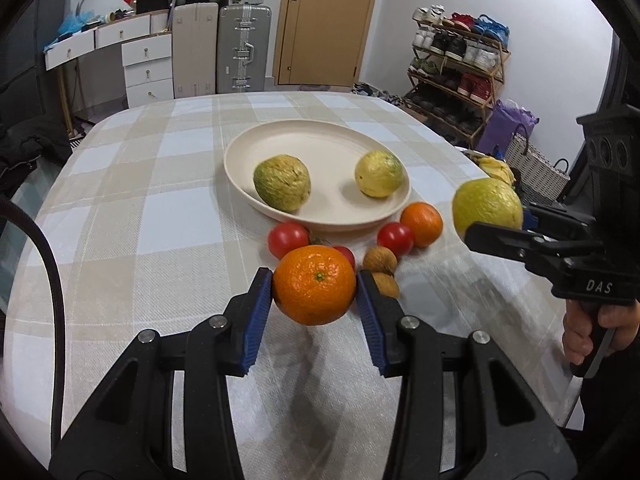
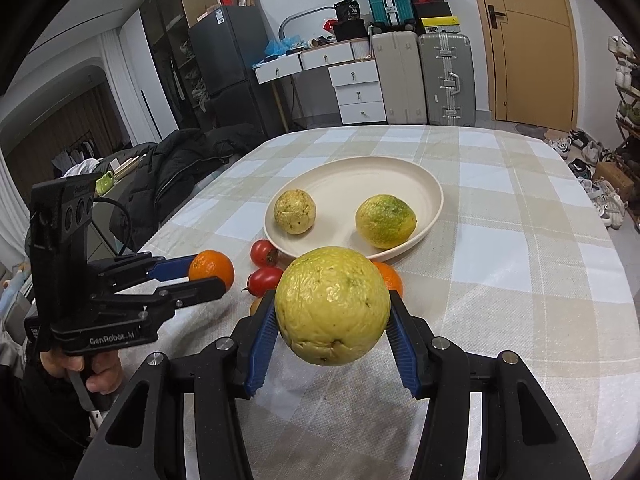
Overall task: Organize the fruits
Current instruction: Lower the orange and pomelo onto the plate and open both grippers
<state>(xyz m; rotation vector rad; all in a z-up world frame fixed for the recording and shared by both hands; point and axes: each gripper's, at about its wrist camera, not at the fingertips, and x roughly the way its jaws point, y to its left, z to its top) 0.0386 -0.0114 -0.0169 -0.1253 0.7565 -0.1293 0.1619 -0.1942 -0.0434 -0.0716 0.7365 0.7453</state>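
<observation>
Two wrinkled yellow-green fruits already lie in the cream plate (image 1: 320,136), one toward its left side (image 1: 282,183) and one toward its right (image 1: 379,173); that much of the sorting looks done. Two more pieces are in the air. The left gripper (image 1: 315,291) is closed on an orange (image 1: 314,285), its blue pads pressed against the fruit's two sides, lifted clear of the checked bench (image 1: 140,220) just short of the plate. The right gripper (image 2: 332,310) is clamped the same way on a large yellow-green fruit (image 2: 333,306), held above the bench in front of the plate's near rim.

Left on the cloth, near the plate's front edge: a second orange (image 1: 422,219), what look like three small tomatoes, one (image 1: 288,239) to the left, one (image 1: 395,239) to the right and one mostly hidden behind the held orange, and two brown walnut-like things (image 1: 380,260). So I judge the job to be roughly a third done.

The held orange is near round, with no real long axis; its green stem button faces back at the camera and a little upward. The big fruit is slightly egg-shaped, with its puckered end turned down and toward the camera.
</observation>
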